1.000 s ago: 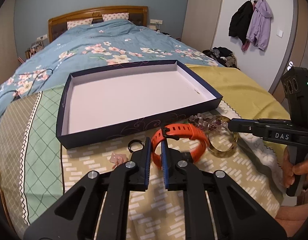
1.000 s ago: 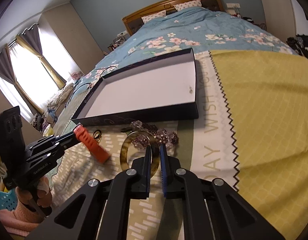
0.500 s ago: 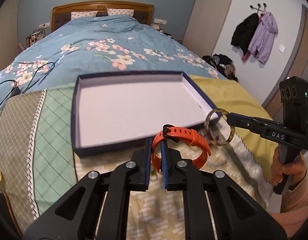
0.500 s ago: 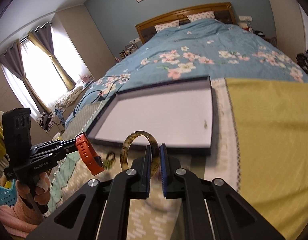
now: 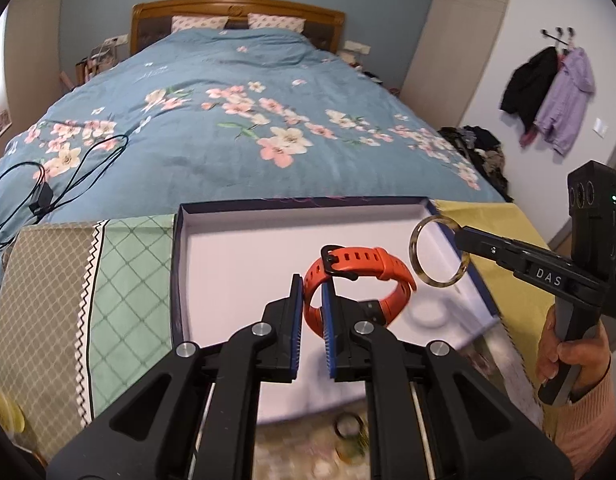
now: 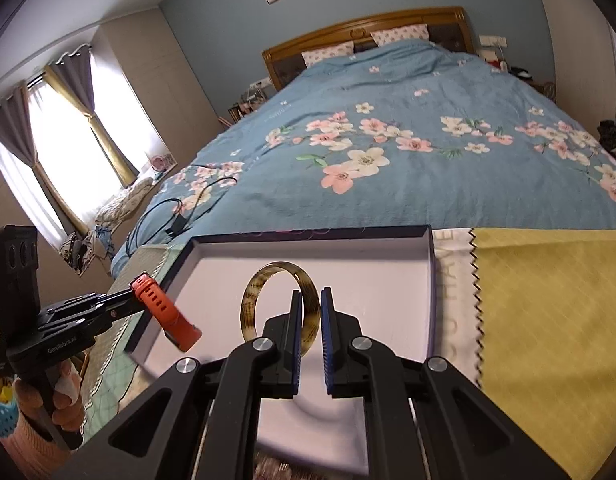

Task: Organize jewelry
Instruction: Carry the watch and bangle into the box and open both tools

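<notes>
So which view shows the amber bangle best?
The right wrist view: the amber bangle sits centred and large, pinched by the right hand-held gripper over the box. The left wrist view shows it smaller, near the right edge.

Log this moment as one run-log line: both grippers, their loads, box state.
left gripper: shut on orange watch | right gripper: shut on amber bangle | both held above box | box: nothing inside yet
</notes>
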Demonstrator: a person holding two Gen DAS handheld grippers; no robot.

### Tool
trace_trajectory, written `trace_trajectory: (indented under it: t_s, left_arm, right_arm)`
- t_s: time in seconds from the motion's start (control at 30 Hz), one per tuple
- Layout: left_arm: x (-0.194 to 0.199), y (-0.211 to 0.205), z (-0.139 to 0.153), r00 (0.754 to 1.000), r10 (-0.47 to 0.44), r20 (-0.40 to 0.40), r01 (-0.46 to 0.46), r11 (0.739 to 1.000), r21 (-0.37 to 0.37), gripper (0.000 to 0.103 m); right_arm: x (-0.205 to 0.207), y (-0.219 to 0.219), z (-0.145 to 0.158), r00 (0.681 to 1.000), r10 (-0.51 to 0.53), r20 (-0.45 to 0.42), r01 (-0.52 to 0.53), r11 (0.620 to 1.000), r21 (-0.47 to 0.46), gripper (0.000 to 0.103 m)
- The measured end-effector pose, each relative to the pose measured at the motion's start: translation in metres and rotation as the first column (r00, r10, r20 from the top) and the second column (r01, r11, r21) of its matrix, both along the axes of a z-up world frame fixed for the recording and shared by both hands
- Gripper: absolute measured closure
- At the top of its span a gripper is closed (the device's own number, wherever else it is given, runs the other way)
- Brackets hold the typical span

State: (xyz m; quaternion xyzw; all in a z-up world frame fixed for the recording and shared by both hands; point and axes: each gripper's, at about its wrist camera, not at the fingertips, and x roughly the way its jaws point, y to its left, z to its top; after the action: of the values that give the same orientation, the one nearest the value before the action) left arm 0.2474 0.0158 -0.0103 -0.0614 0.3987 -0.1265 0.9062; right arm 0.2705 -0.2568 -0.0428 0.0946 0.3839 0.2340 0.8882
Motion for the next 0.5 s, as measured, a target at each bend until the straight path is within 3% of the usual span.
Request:
trace_trajectory:
  t_s: [0.27, 0.5]
  left_arm:
    - [0.059, 0.005, -0.030, 0.994, 0.039, -0.105, -0.040, 0.999, -0.005, 0.093]
    - [0.087, 0.009, -0.047, 0.990, 0.063, -0.129, -0.062, 0.998, 0.008, 0.094]
  right_arm:
    - [0.042, 0.013, -0.021, 0.997, -0.021, -0.076, 0.019, 1.000, -0.017, 0.096]
    - [0.059, 0.023, -0.029, 0.993, -0.047, -0.107, 0.037, 0.995, -0.092, 0.095]
